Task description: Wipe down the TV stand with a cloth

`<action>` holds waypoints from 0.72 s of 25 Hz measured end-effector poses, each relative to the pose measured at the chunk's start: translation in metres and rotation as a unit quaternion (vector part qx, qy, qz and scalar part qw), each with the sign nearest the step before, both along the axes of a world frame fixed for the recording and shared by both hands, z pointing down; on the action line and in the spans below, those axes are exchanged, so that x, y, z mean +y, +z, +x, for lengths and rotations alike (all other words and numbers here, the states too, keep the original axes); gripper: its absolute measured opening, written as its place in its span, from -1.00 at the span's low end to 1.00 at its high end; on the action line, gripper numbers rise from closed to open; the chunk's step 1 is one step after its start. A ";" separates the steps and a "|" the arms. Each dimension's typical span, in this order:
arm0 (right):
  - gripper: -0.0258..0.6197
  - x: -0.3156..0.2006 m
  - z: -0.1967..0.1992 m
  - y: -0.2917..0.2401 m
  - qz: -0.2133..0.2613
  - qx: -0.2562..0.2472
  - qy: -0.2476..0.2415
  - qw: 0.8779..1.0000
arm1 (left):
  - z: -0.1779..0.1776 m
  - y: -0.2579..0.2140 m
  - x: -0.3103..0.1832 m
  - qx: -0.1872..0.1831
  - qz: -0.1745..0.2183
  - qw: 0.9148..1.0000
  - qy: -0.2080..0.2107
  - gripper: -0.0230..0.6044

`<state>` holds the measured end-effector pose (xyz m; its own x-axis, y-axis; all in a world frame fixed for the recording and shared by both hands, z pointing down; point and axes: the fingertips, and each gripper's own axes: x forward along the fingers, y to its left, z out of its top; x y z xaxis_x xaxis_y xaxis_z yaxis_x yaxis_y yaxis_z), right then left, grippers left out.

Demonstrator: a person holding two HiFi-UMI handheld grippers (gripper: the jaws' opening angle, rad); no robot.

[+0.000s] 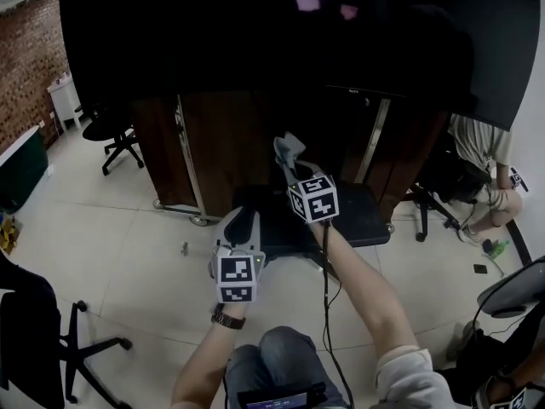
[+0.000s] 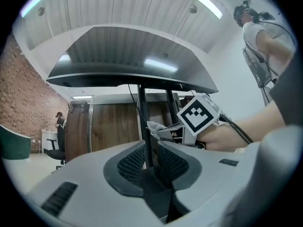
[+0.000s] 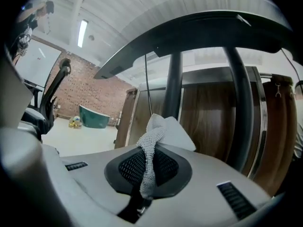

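**A:** Where is the cloth?

**B:** It is clenched in the right tongs. A grey knitted strip runs down between the two pads, and the rest bunches up above the tips.

**A:** How does that sit against the TV stand?

**B:** In the head view the cloth is held up over the stand's black base. It is close in front of the uprights and under the dark screen. I cannot tell whether it touches an upright.

**A:** And the left tongs?

**B:** They are lower and nearer the person, with the tips over the near edge of the base. The pads stand a narrow gap apart and grip nothing. One upright only lines up behind the gap.

**A:** Any writing to read?

**B:** Each pair of tongs carries a marker cube with black-and-white square patterns. A small pale mark on the screen's lower edge is too small to read.

**A:** What is behind?

**B:** There are wooden cabinets with metal trim and a brick wall at the left. The floor is pale tile.
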<state>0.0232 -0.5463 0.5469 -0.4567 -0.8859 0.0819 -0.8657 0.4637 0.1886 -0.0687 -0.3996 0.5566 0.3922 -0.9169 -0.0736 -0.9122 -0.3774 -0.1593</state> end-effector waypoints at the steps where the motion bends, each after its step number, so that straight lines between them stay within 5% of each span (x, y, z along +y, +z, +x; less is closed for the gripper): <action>1: -0.84 0.004 -0.001 0.007 -0.001 -0.001 -0.001 1.000 | -0.003 0.006 0.003 0.001 0.001 1.000 0.001 -0.60; 4: -0.84 0.004 0.033 0.004 0.022 -0.022 0.010 0.999 | 0.010 0.017 -0.004 -0.002 -0.012 1.000 0.003 -0.60; 8: -0.84 0.028 0.089 -0.062 0.129 -0.041 0.092 0.987 | -0.009 0.023 0.016 0.008 0.003 1.000 0.011 -0.60; 11: -0.84 0.028 0.135 -0.098 0.161 -0.037 0.147 0.975 | -0.018 0.029 0.027 0.012 0.006 1.000 0.012 -0.60; 14: -0.84 0.005 0.167 -0.079 0.119 -0.017 0.163 0.979 | -0.010 0.036 0.026 0.012 0.002 1.000 0.015 -0.60; 18: -0.84 -0.002 0.173 0.016 0.031 0.005 0.164 0.986 | -0.005 0.050 0.032 0.014 -0.016 1.000 0.018 -0.60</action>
<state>0.1967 -0.5485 0.5628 -0.1445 -0.9892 0.0259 -0.9651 0.1467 0.2169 -0.0732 -0.3681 0.6061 0.4233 -0.9043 -0.0552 -0.9018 -0.4147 -0.1214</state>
